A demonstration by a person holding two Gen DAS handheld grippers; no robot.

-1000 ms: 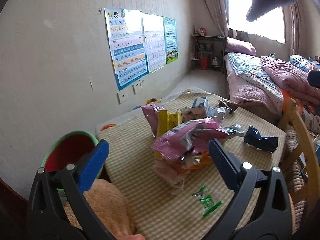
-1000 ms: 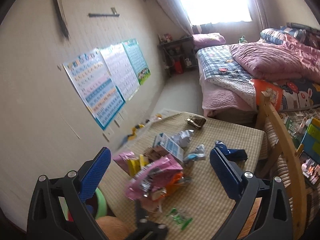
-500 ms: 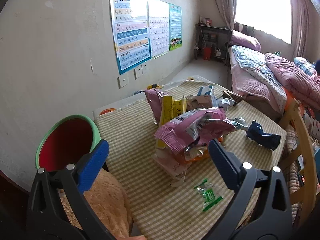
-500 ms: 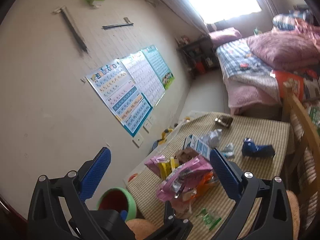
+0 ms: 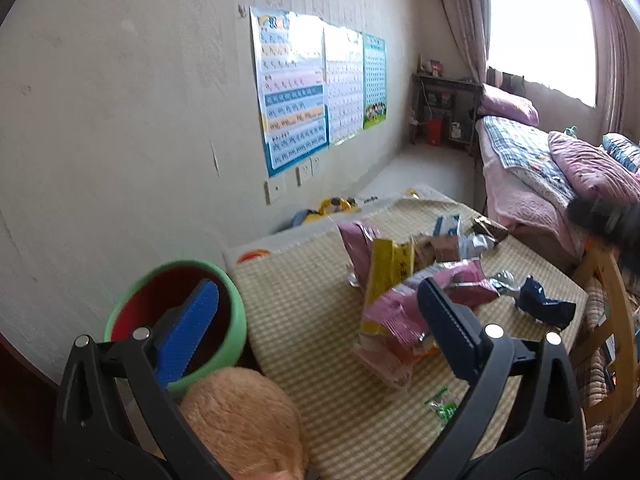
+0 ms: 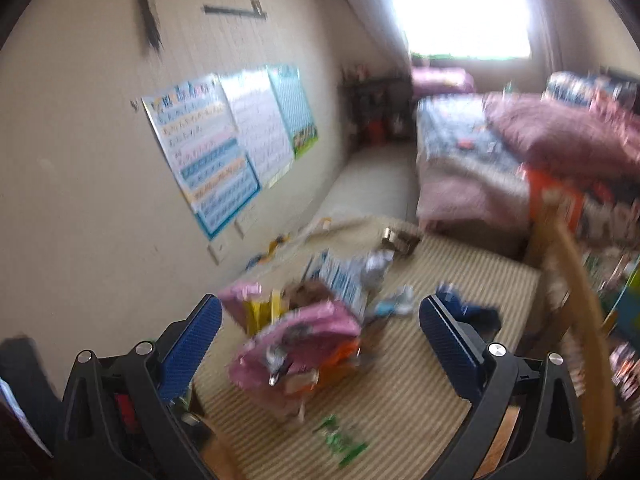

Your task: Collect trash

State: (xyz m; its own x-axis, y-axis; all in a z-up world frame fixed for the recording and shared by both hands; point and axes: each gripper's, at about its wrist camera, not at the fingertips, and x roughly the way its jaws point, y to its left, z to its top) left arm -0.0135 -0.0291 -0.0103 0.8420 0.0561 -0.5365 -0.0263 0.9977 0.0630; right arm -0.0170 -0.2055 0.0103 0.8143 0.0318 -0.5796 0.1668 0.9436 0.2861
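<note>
A heap of wrappers lies on a checked table (image 5: 304, 320): a pink bag (image 5: 404, 300), a yellow packet (image 5: 386, 268), a dark blue wrapper (image 5: 544, 308) and a small green wrapper (image 5: 442, 406) near the front edge. A green bin with a red inside (image 5: 224, 356) stands left of the table. My left gripper (image 5: 316, 328) is open above the table's near left, holding nothing. In the blurred right wrist view, my right gripper (image 6: 320, 340) is open above the pink bag (image 6: 304, 340); the green wrapper (image 6: 340, 440) lies nearer.
A fuzzy orange cushion (image 5: 240, 420) sits at the front left. A wooden chair back (image 5: 604, 304) stands at the table's right. A bed with pink quilts (image 5: 560, 176) lies beyond. Posters (image 5: 296, 100) hang on the left wall.
The left wrist view has swung left, so the bin now sits behind the left finger. The right gripper has dropped closer to the table and is moving, blurring its view.
</note>
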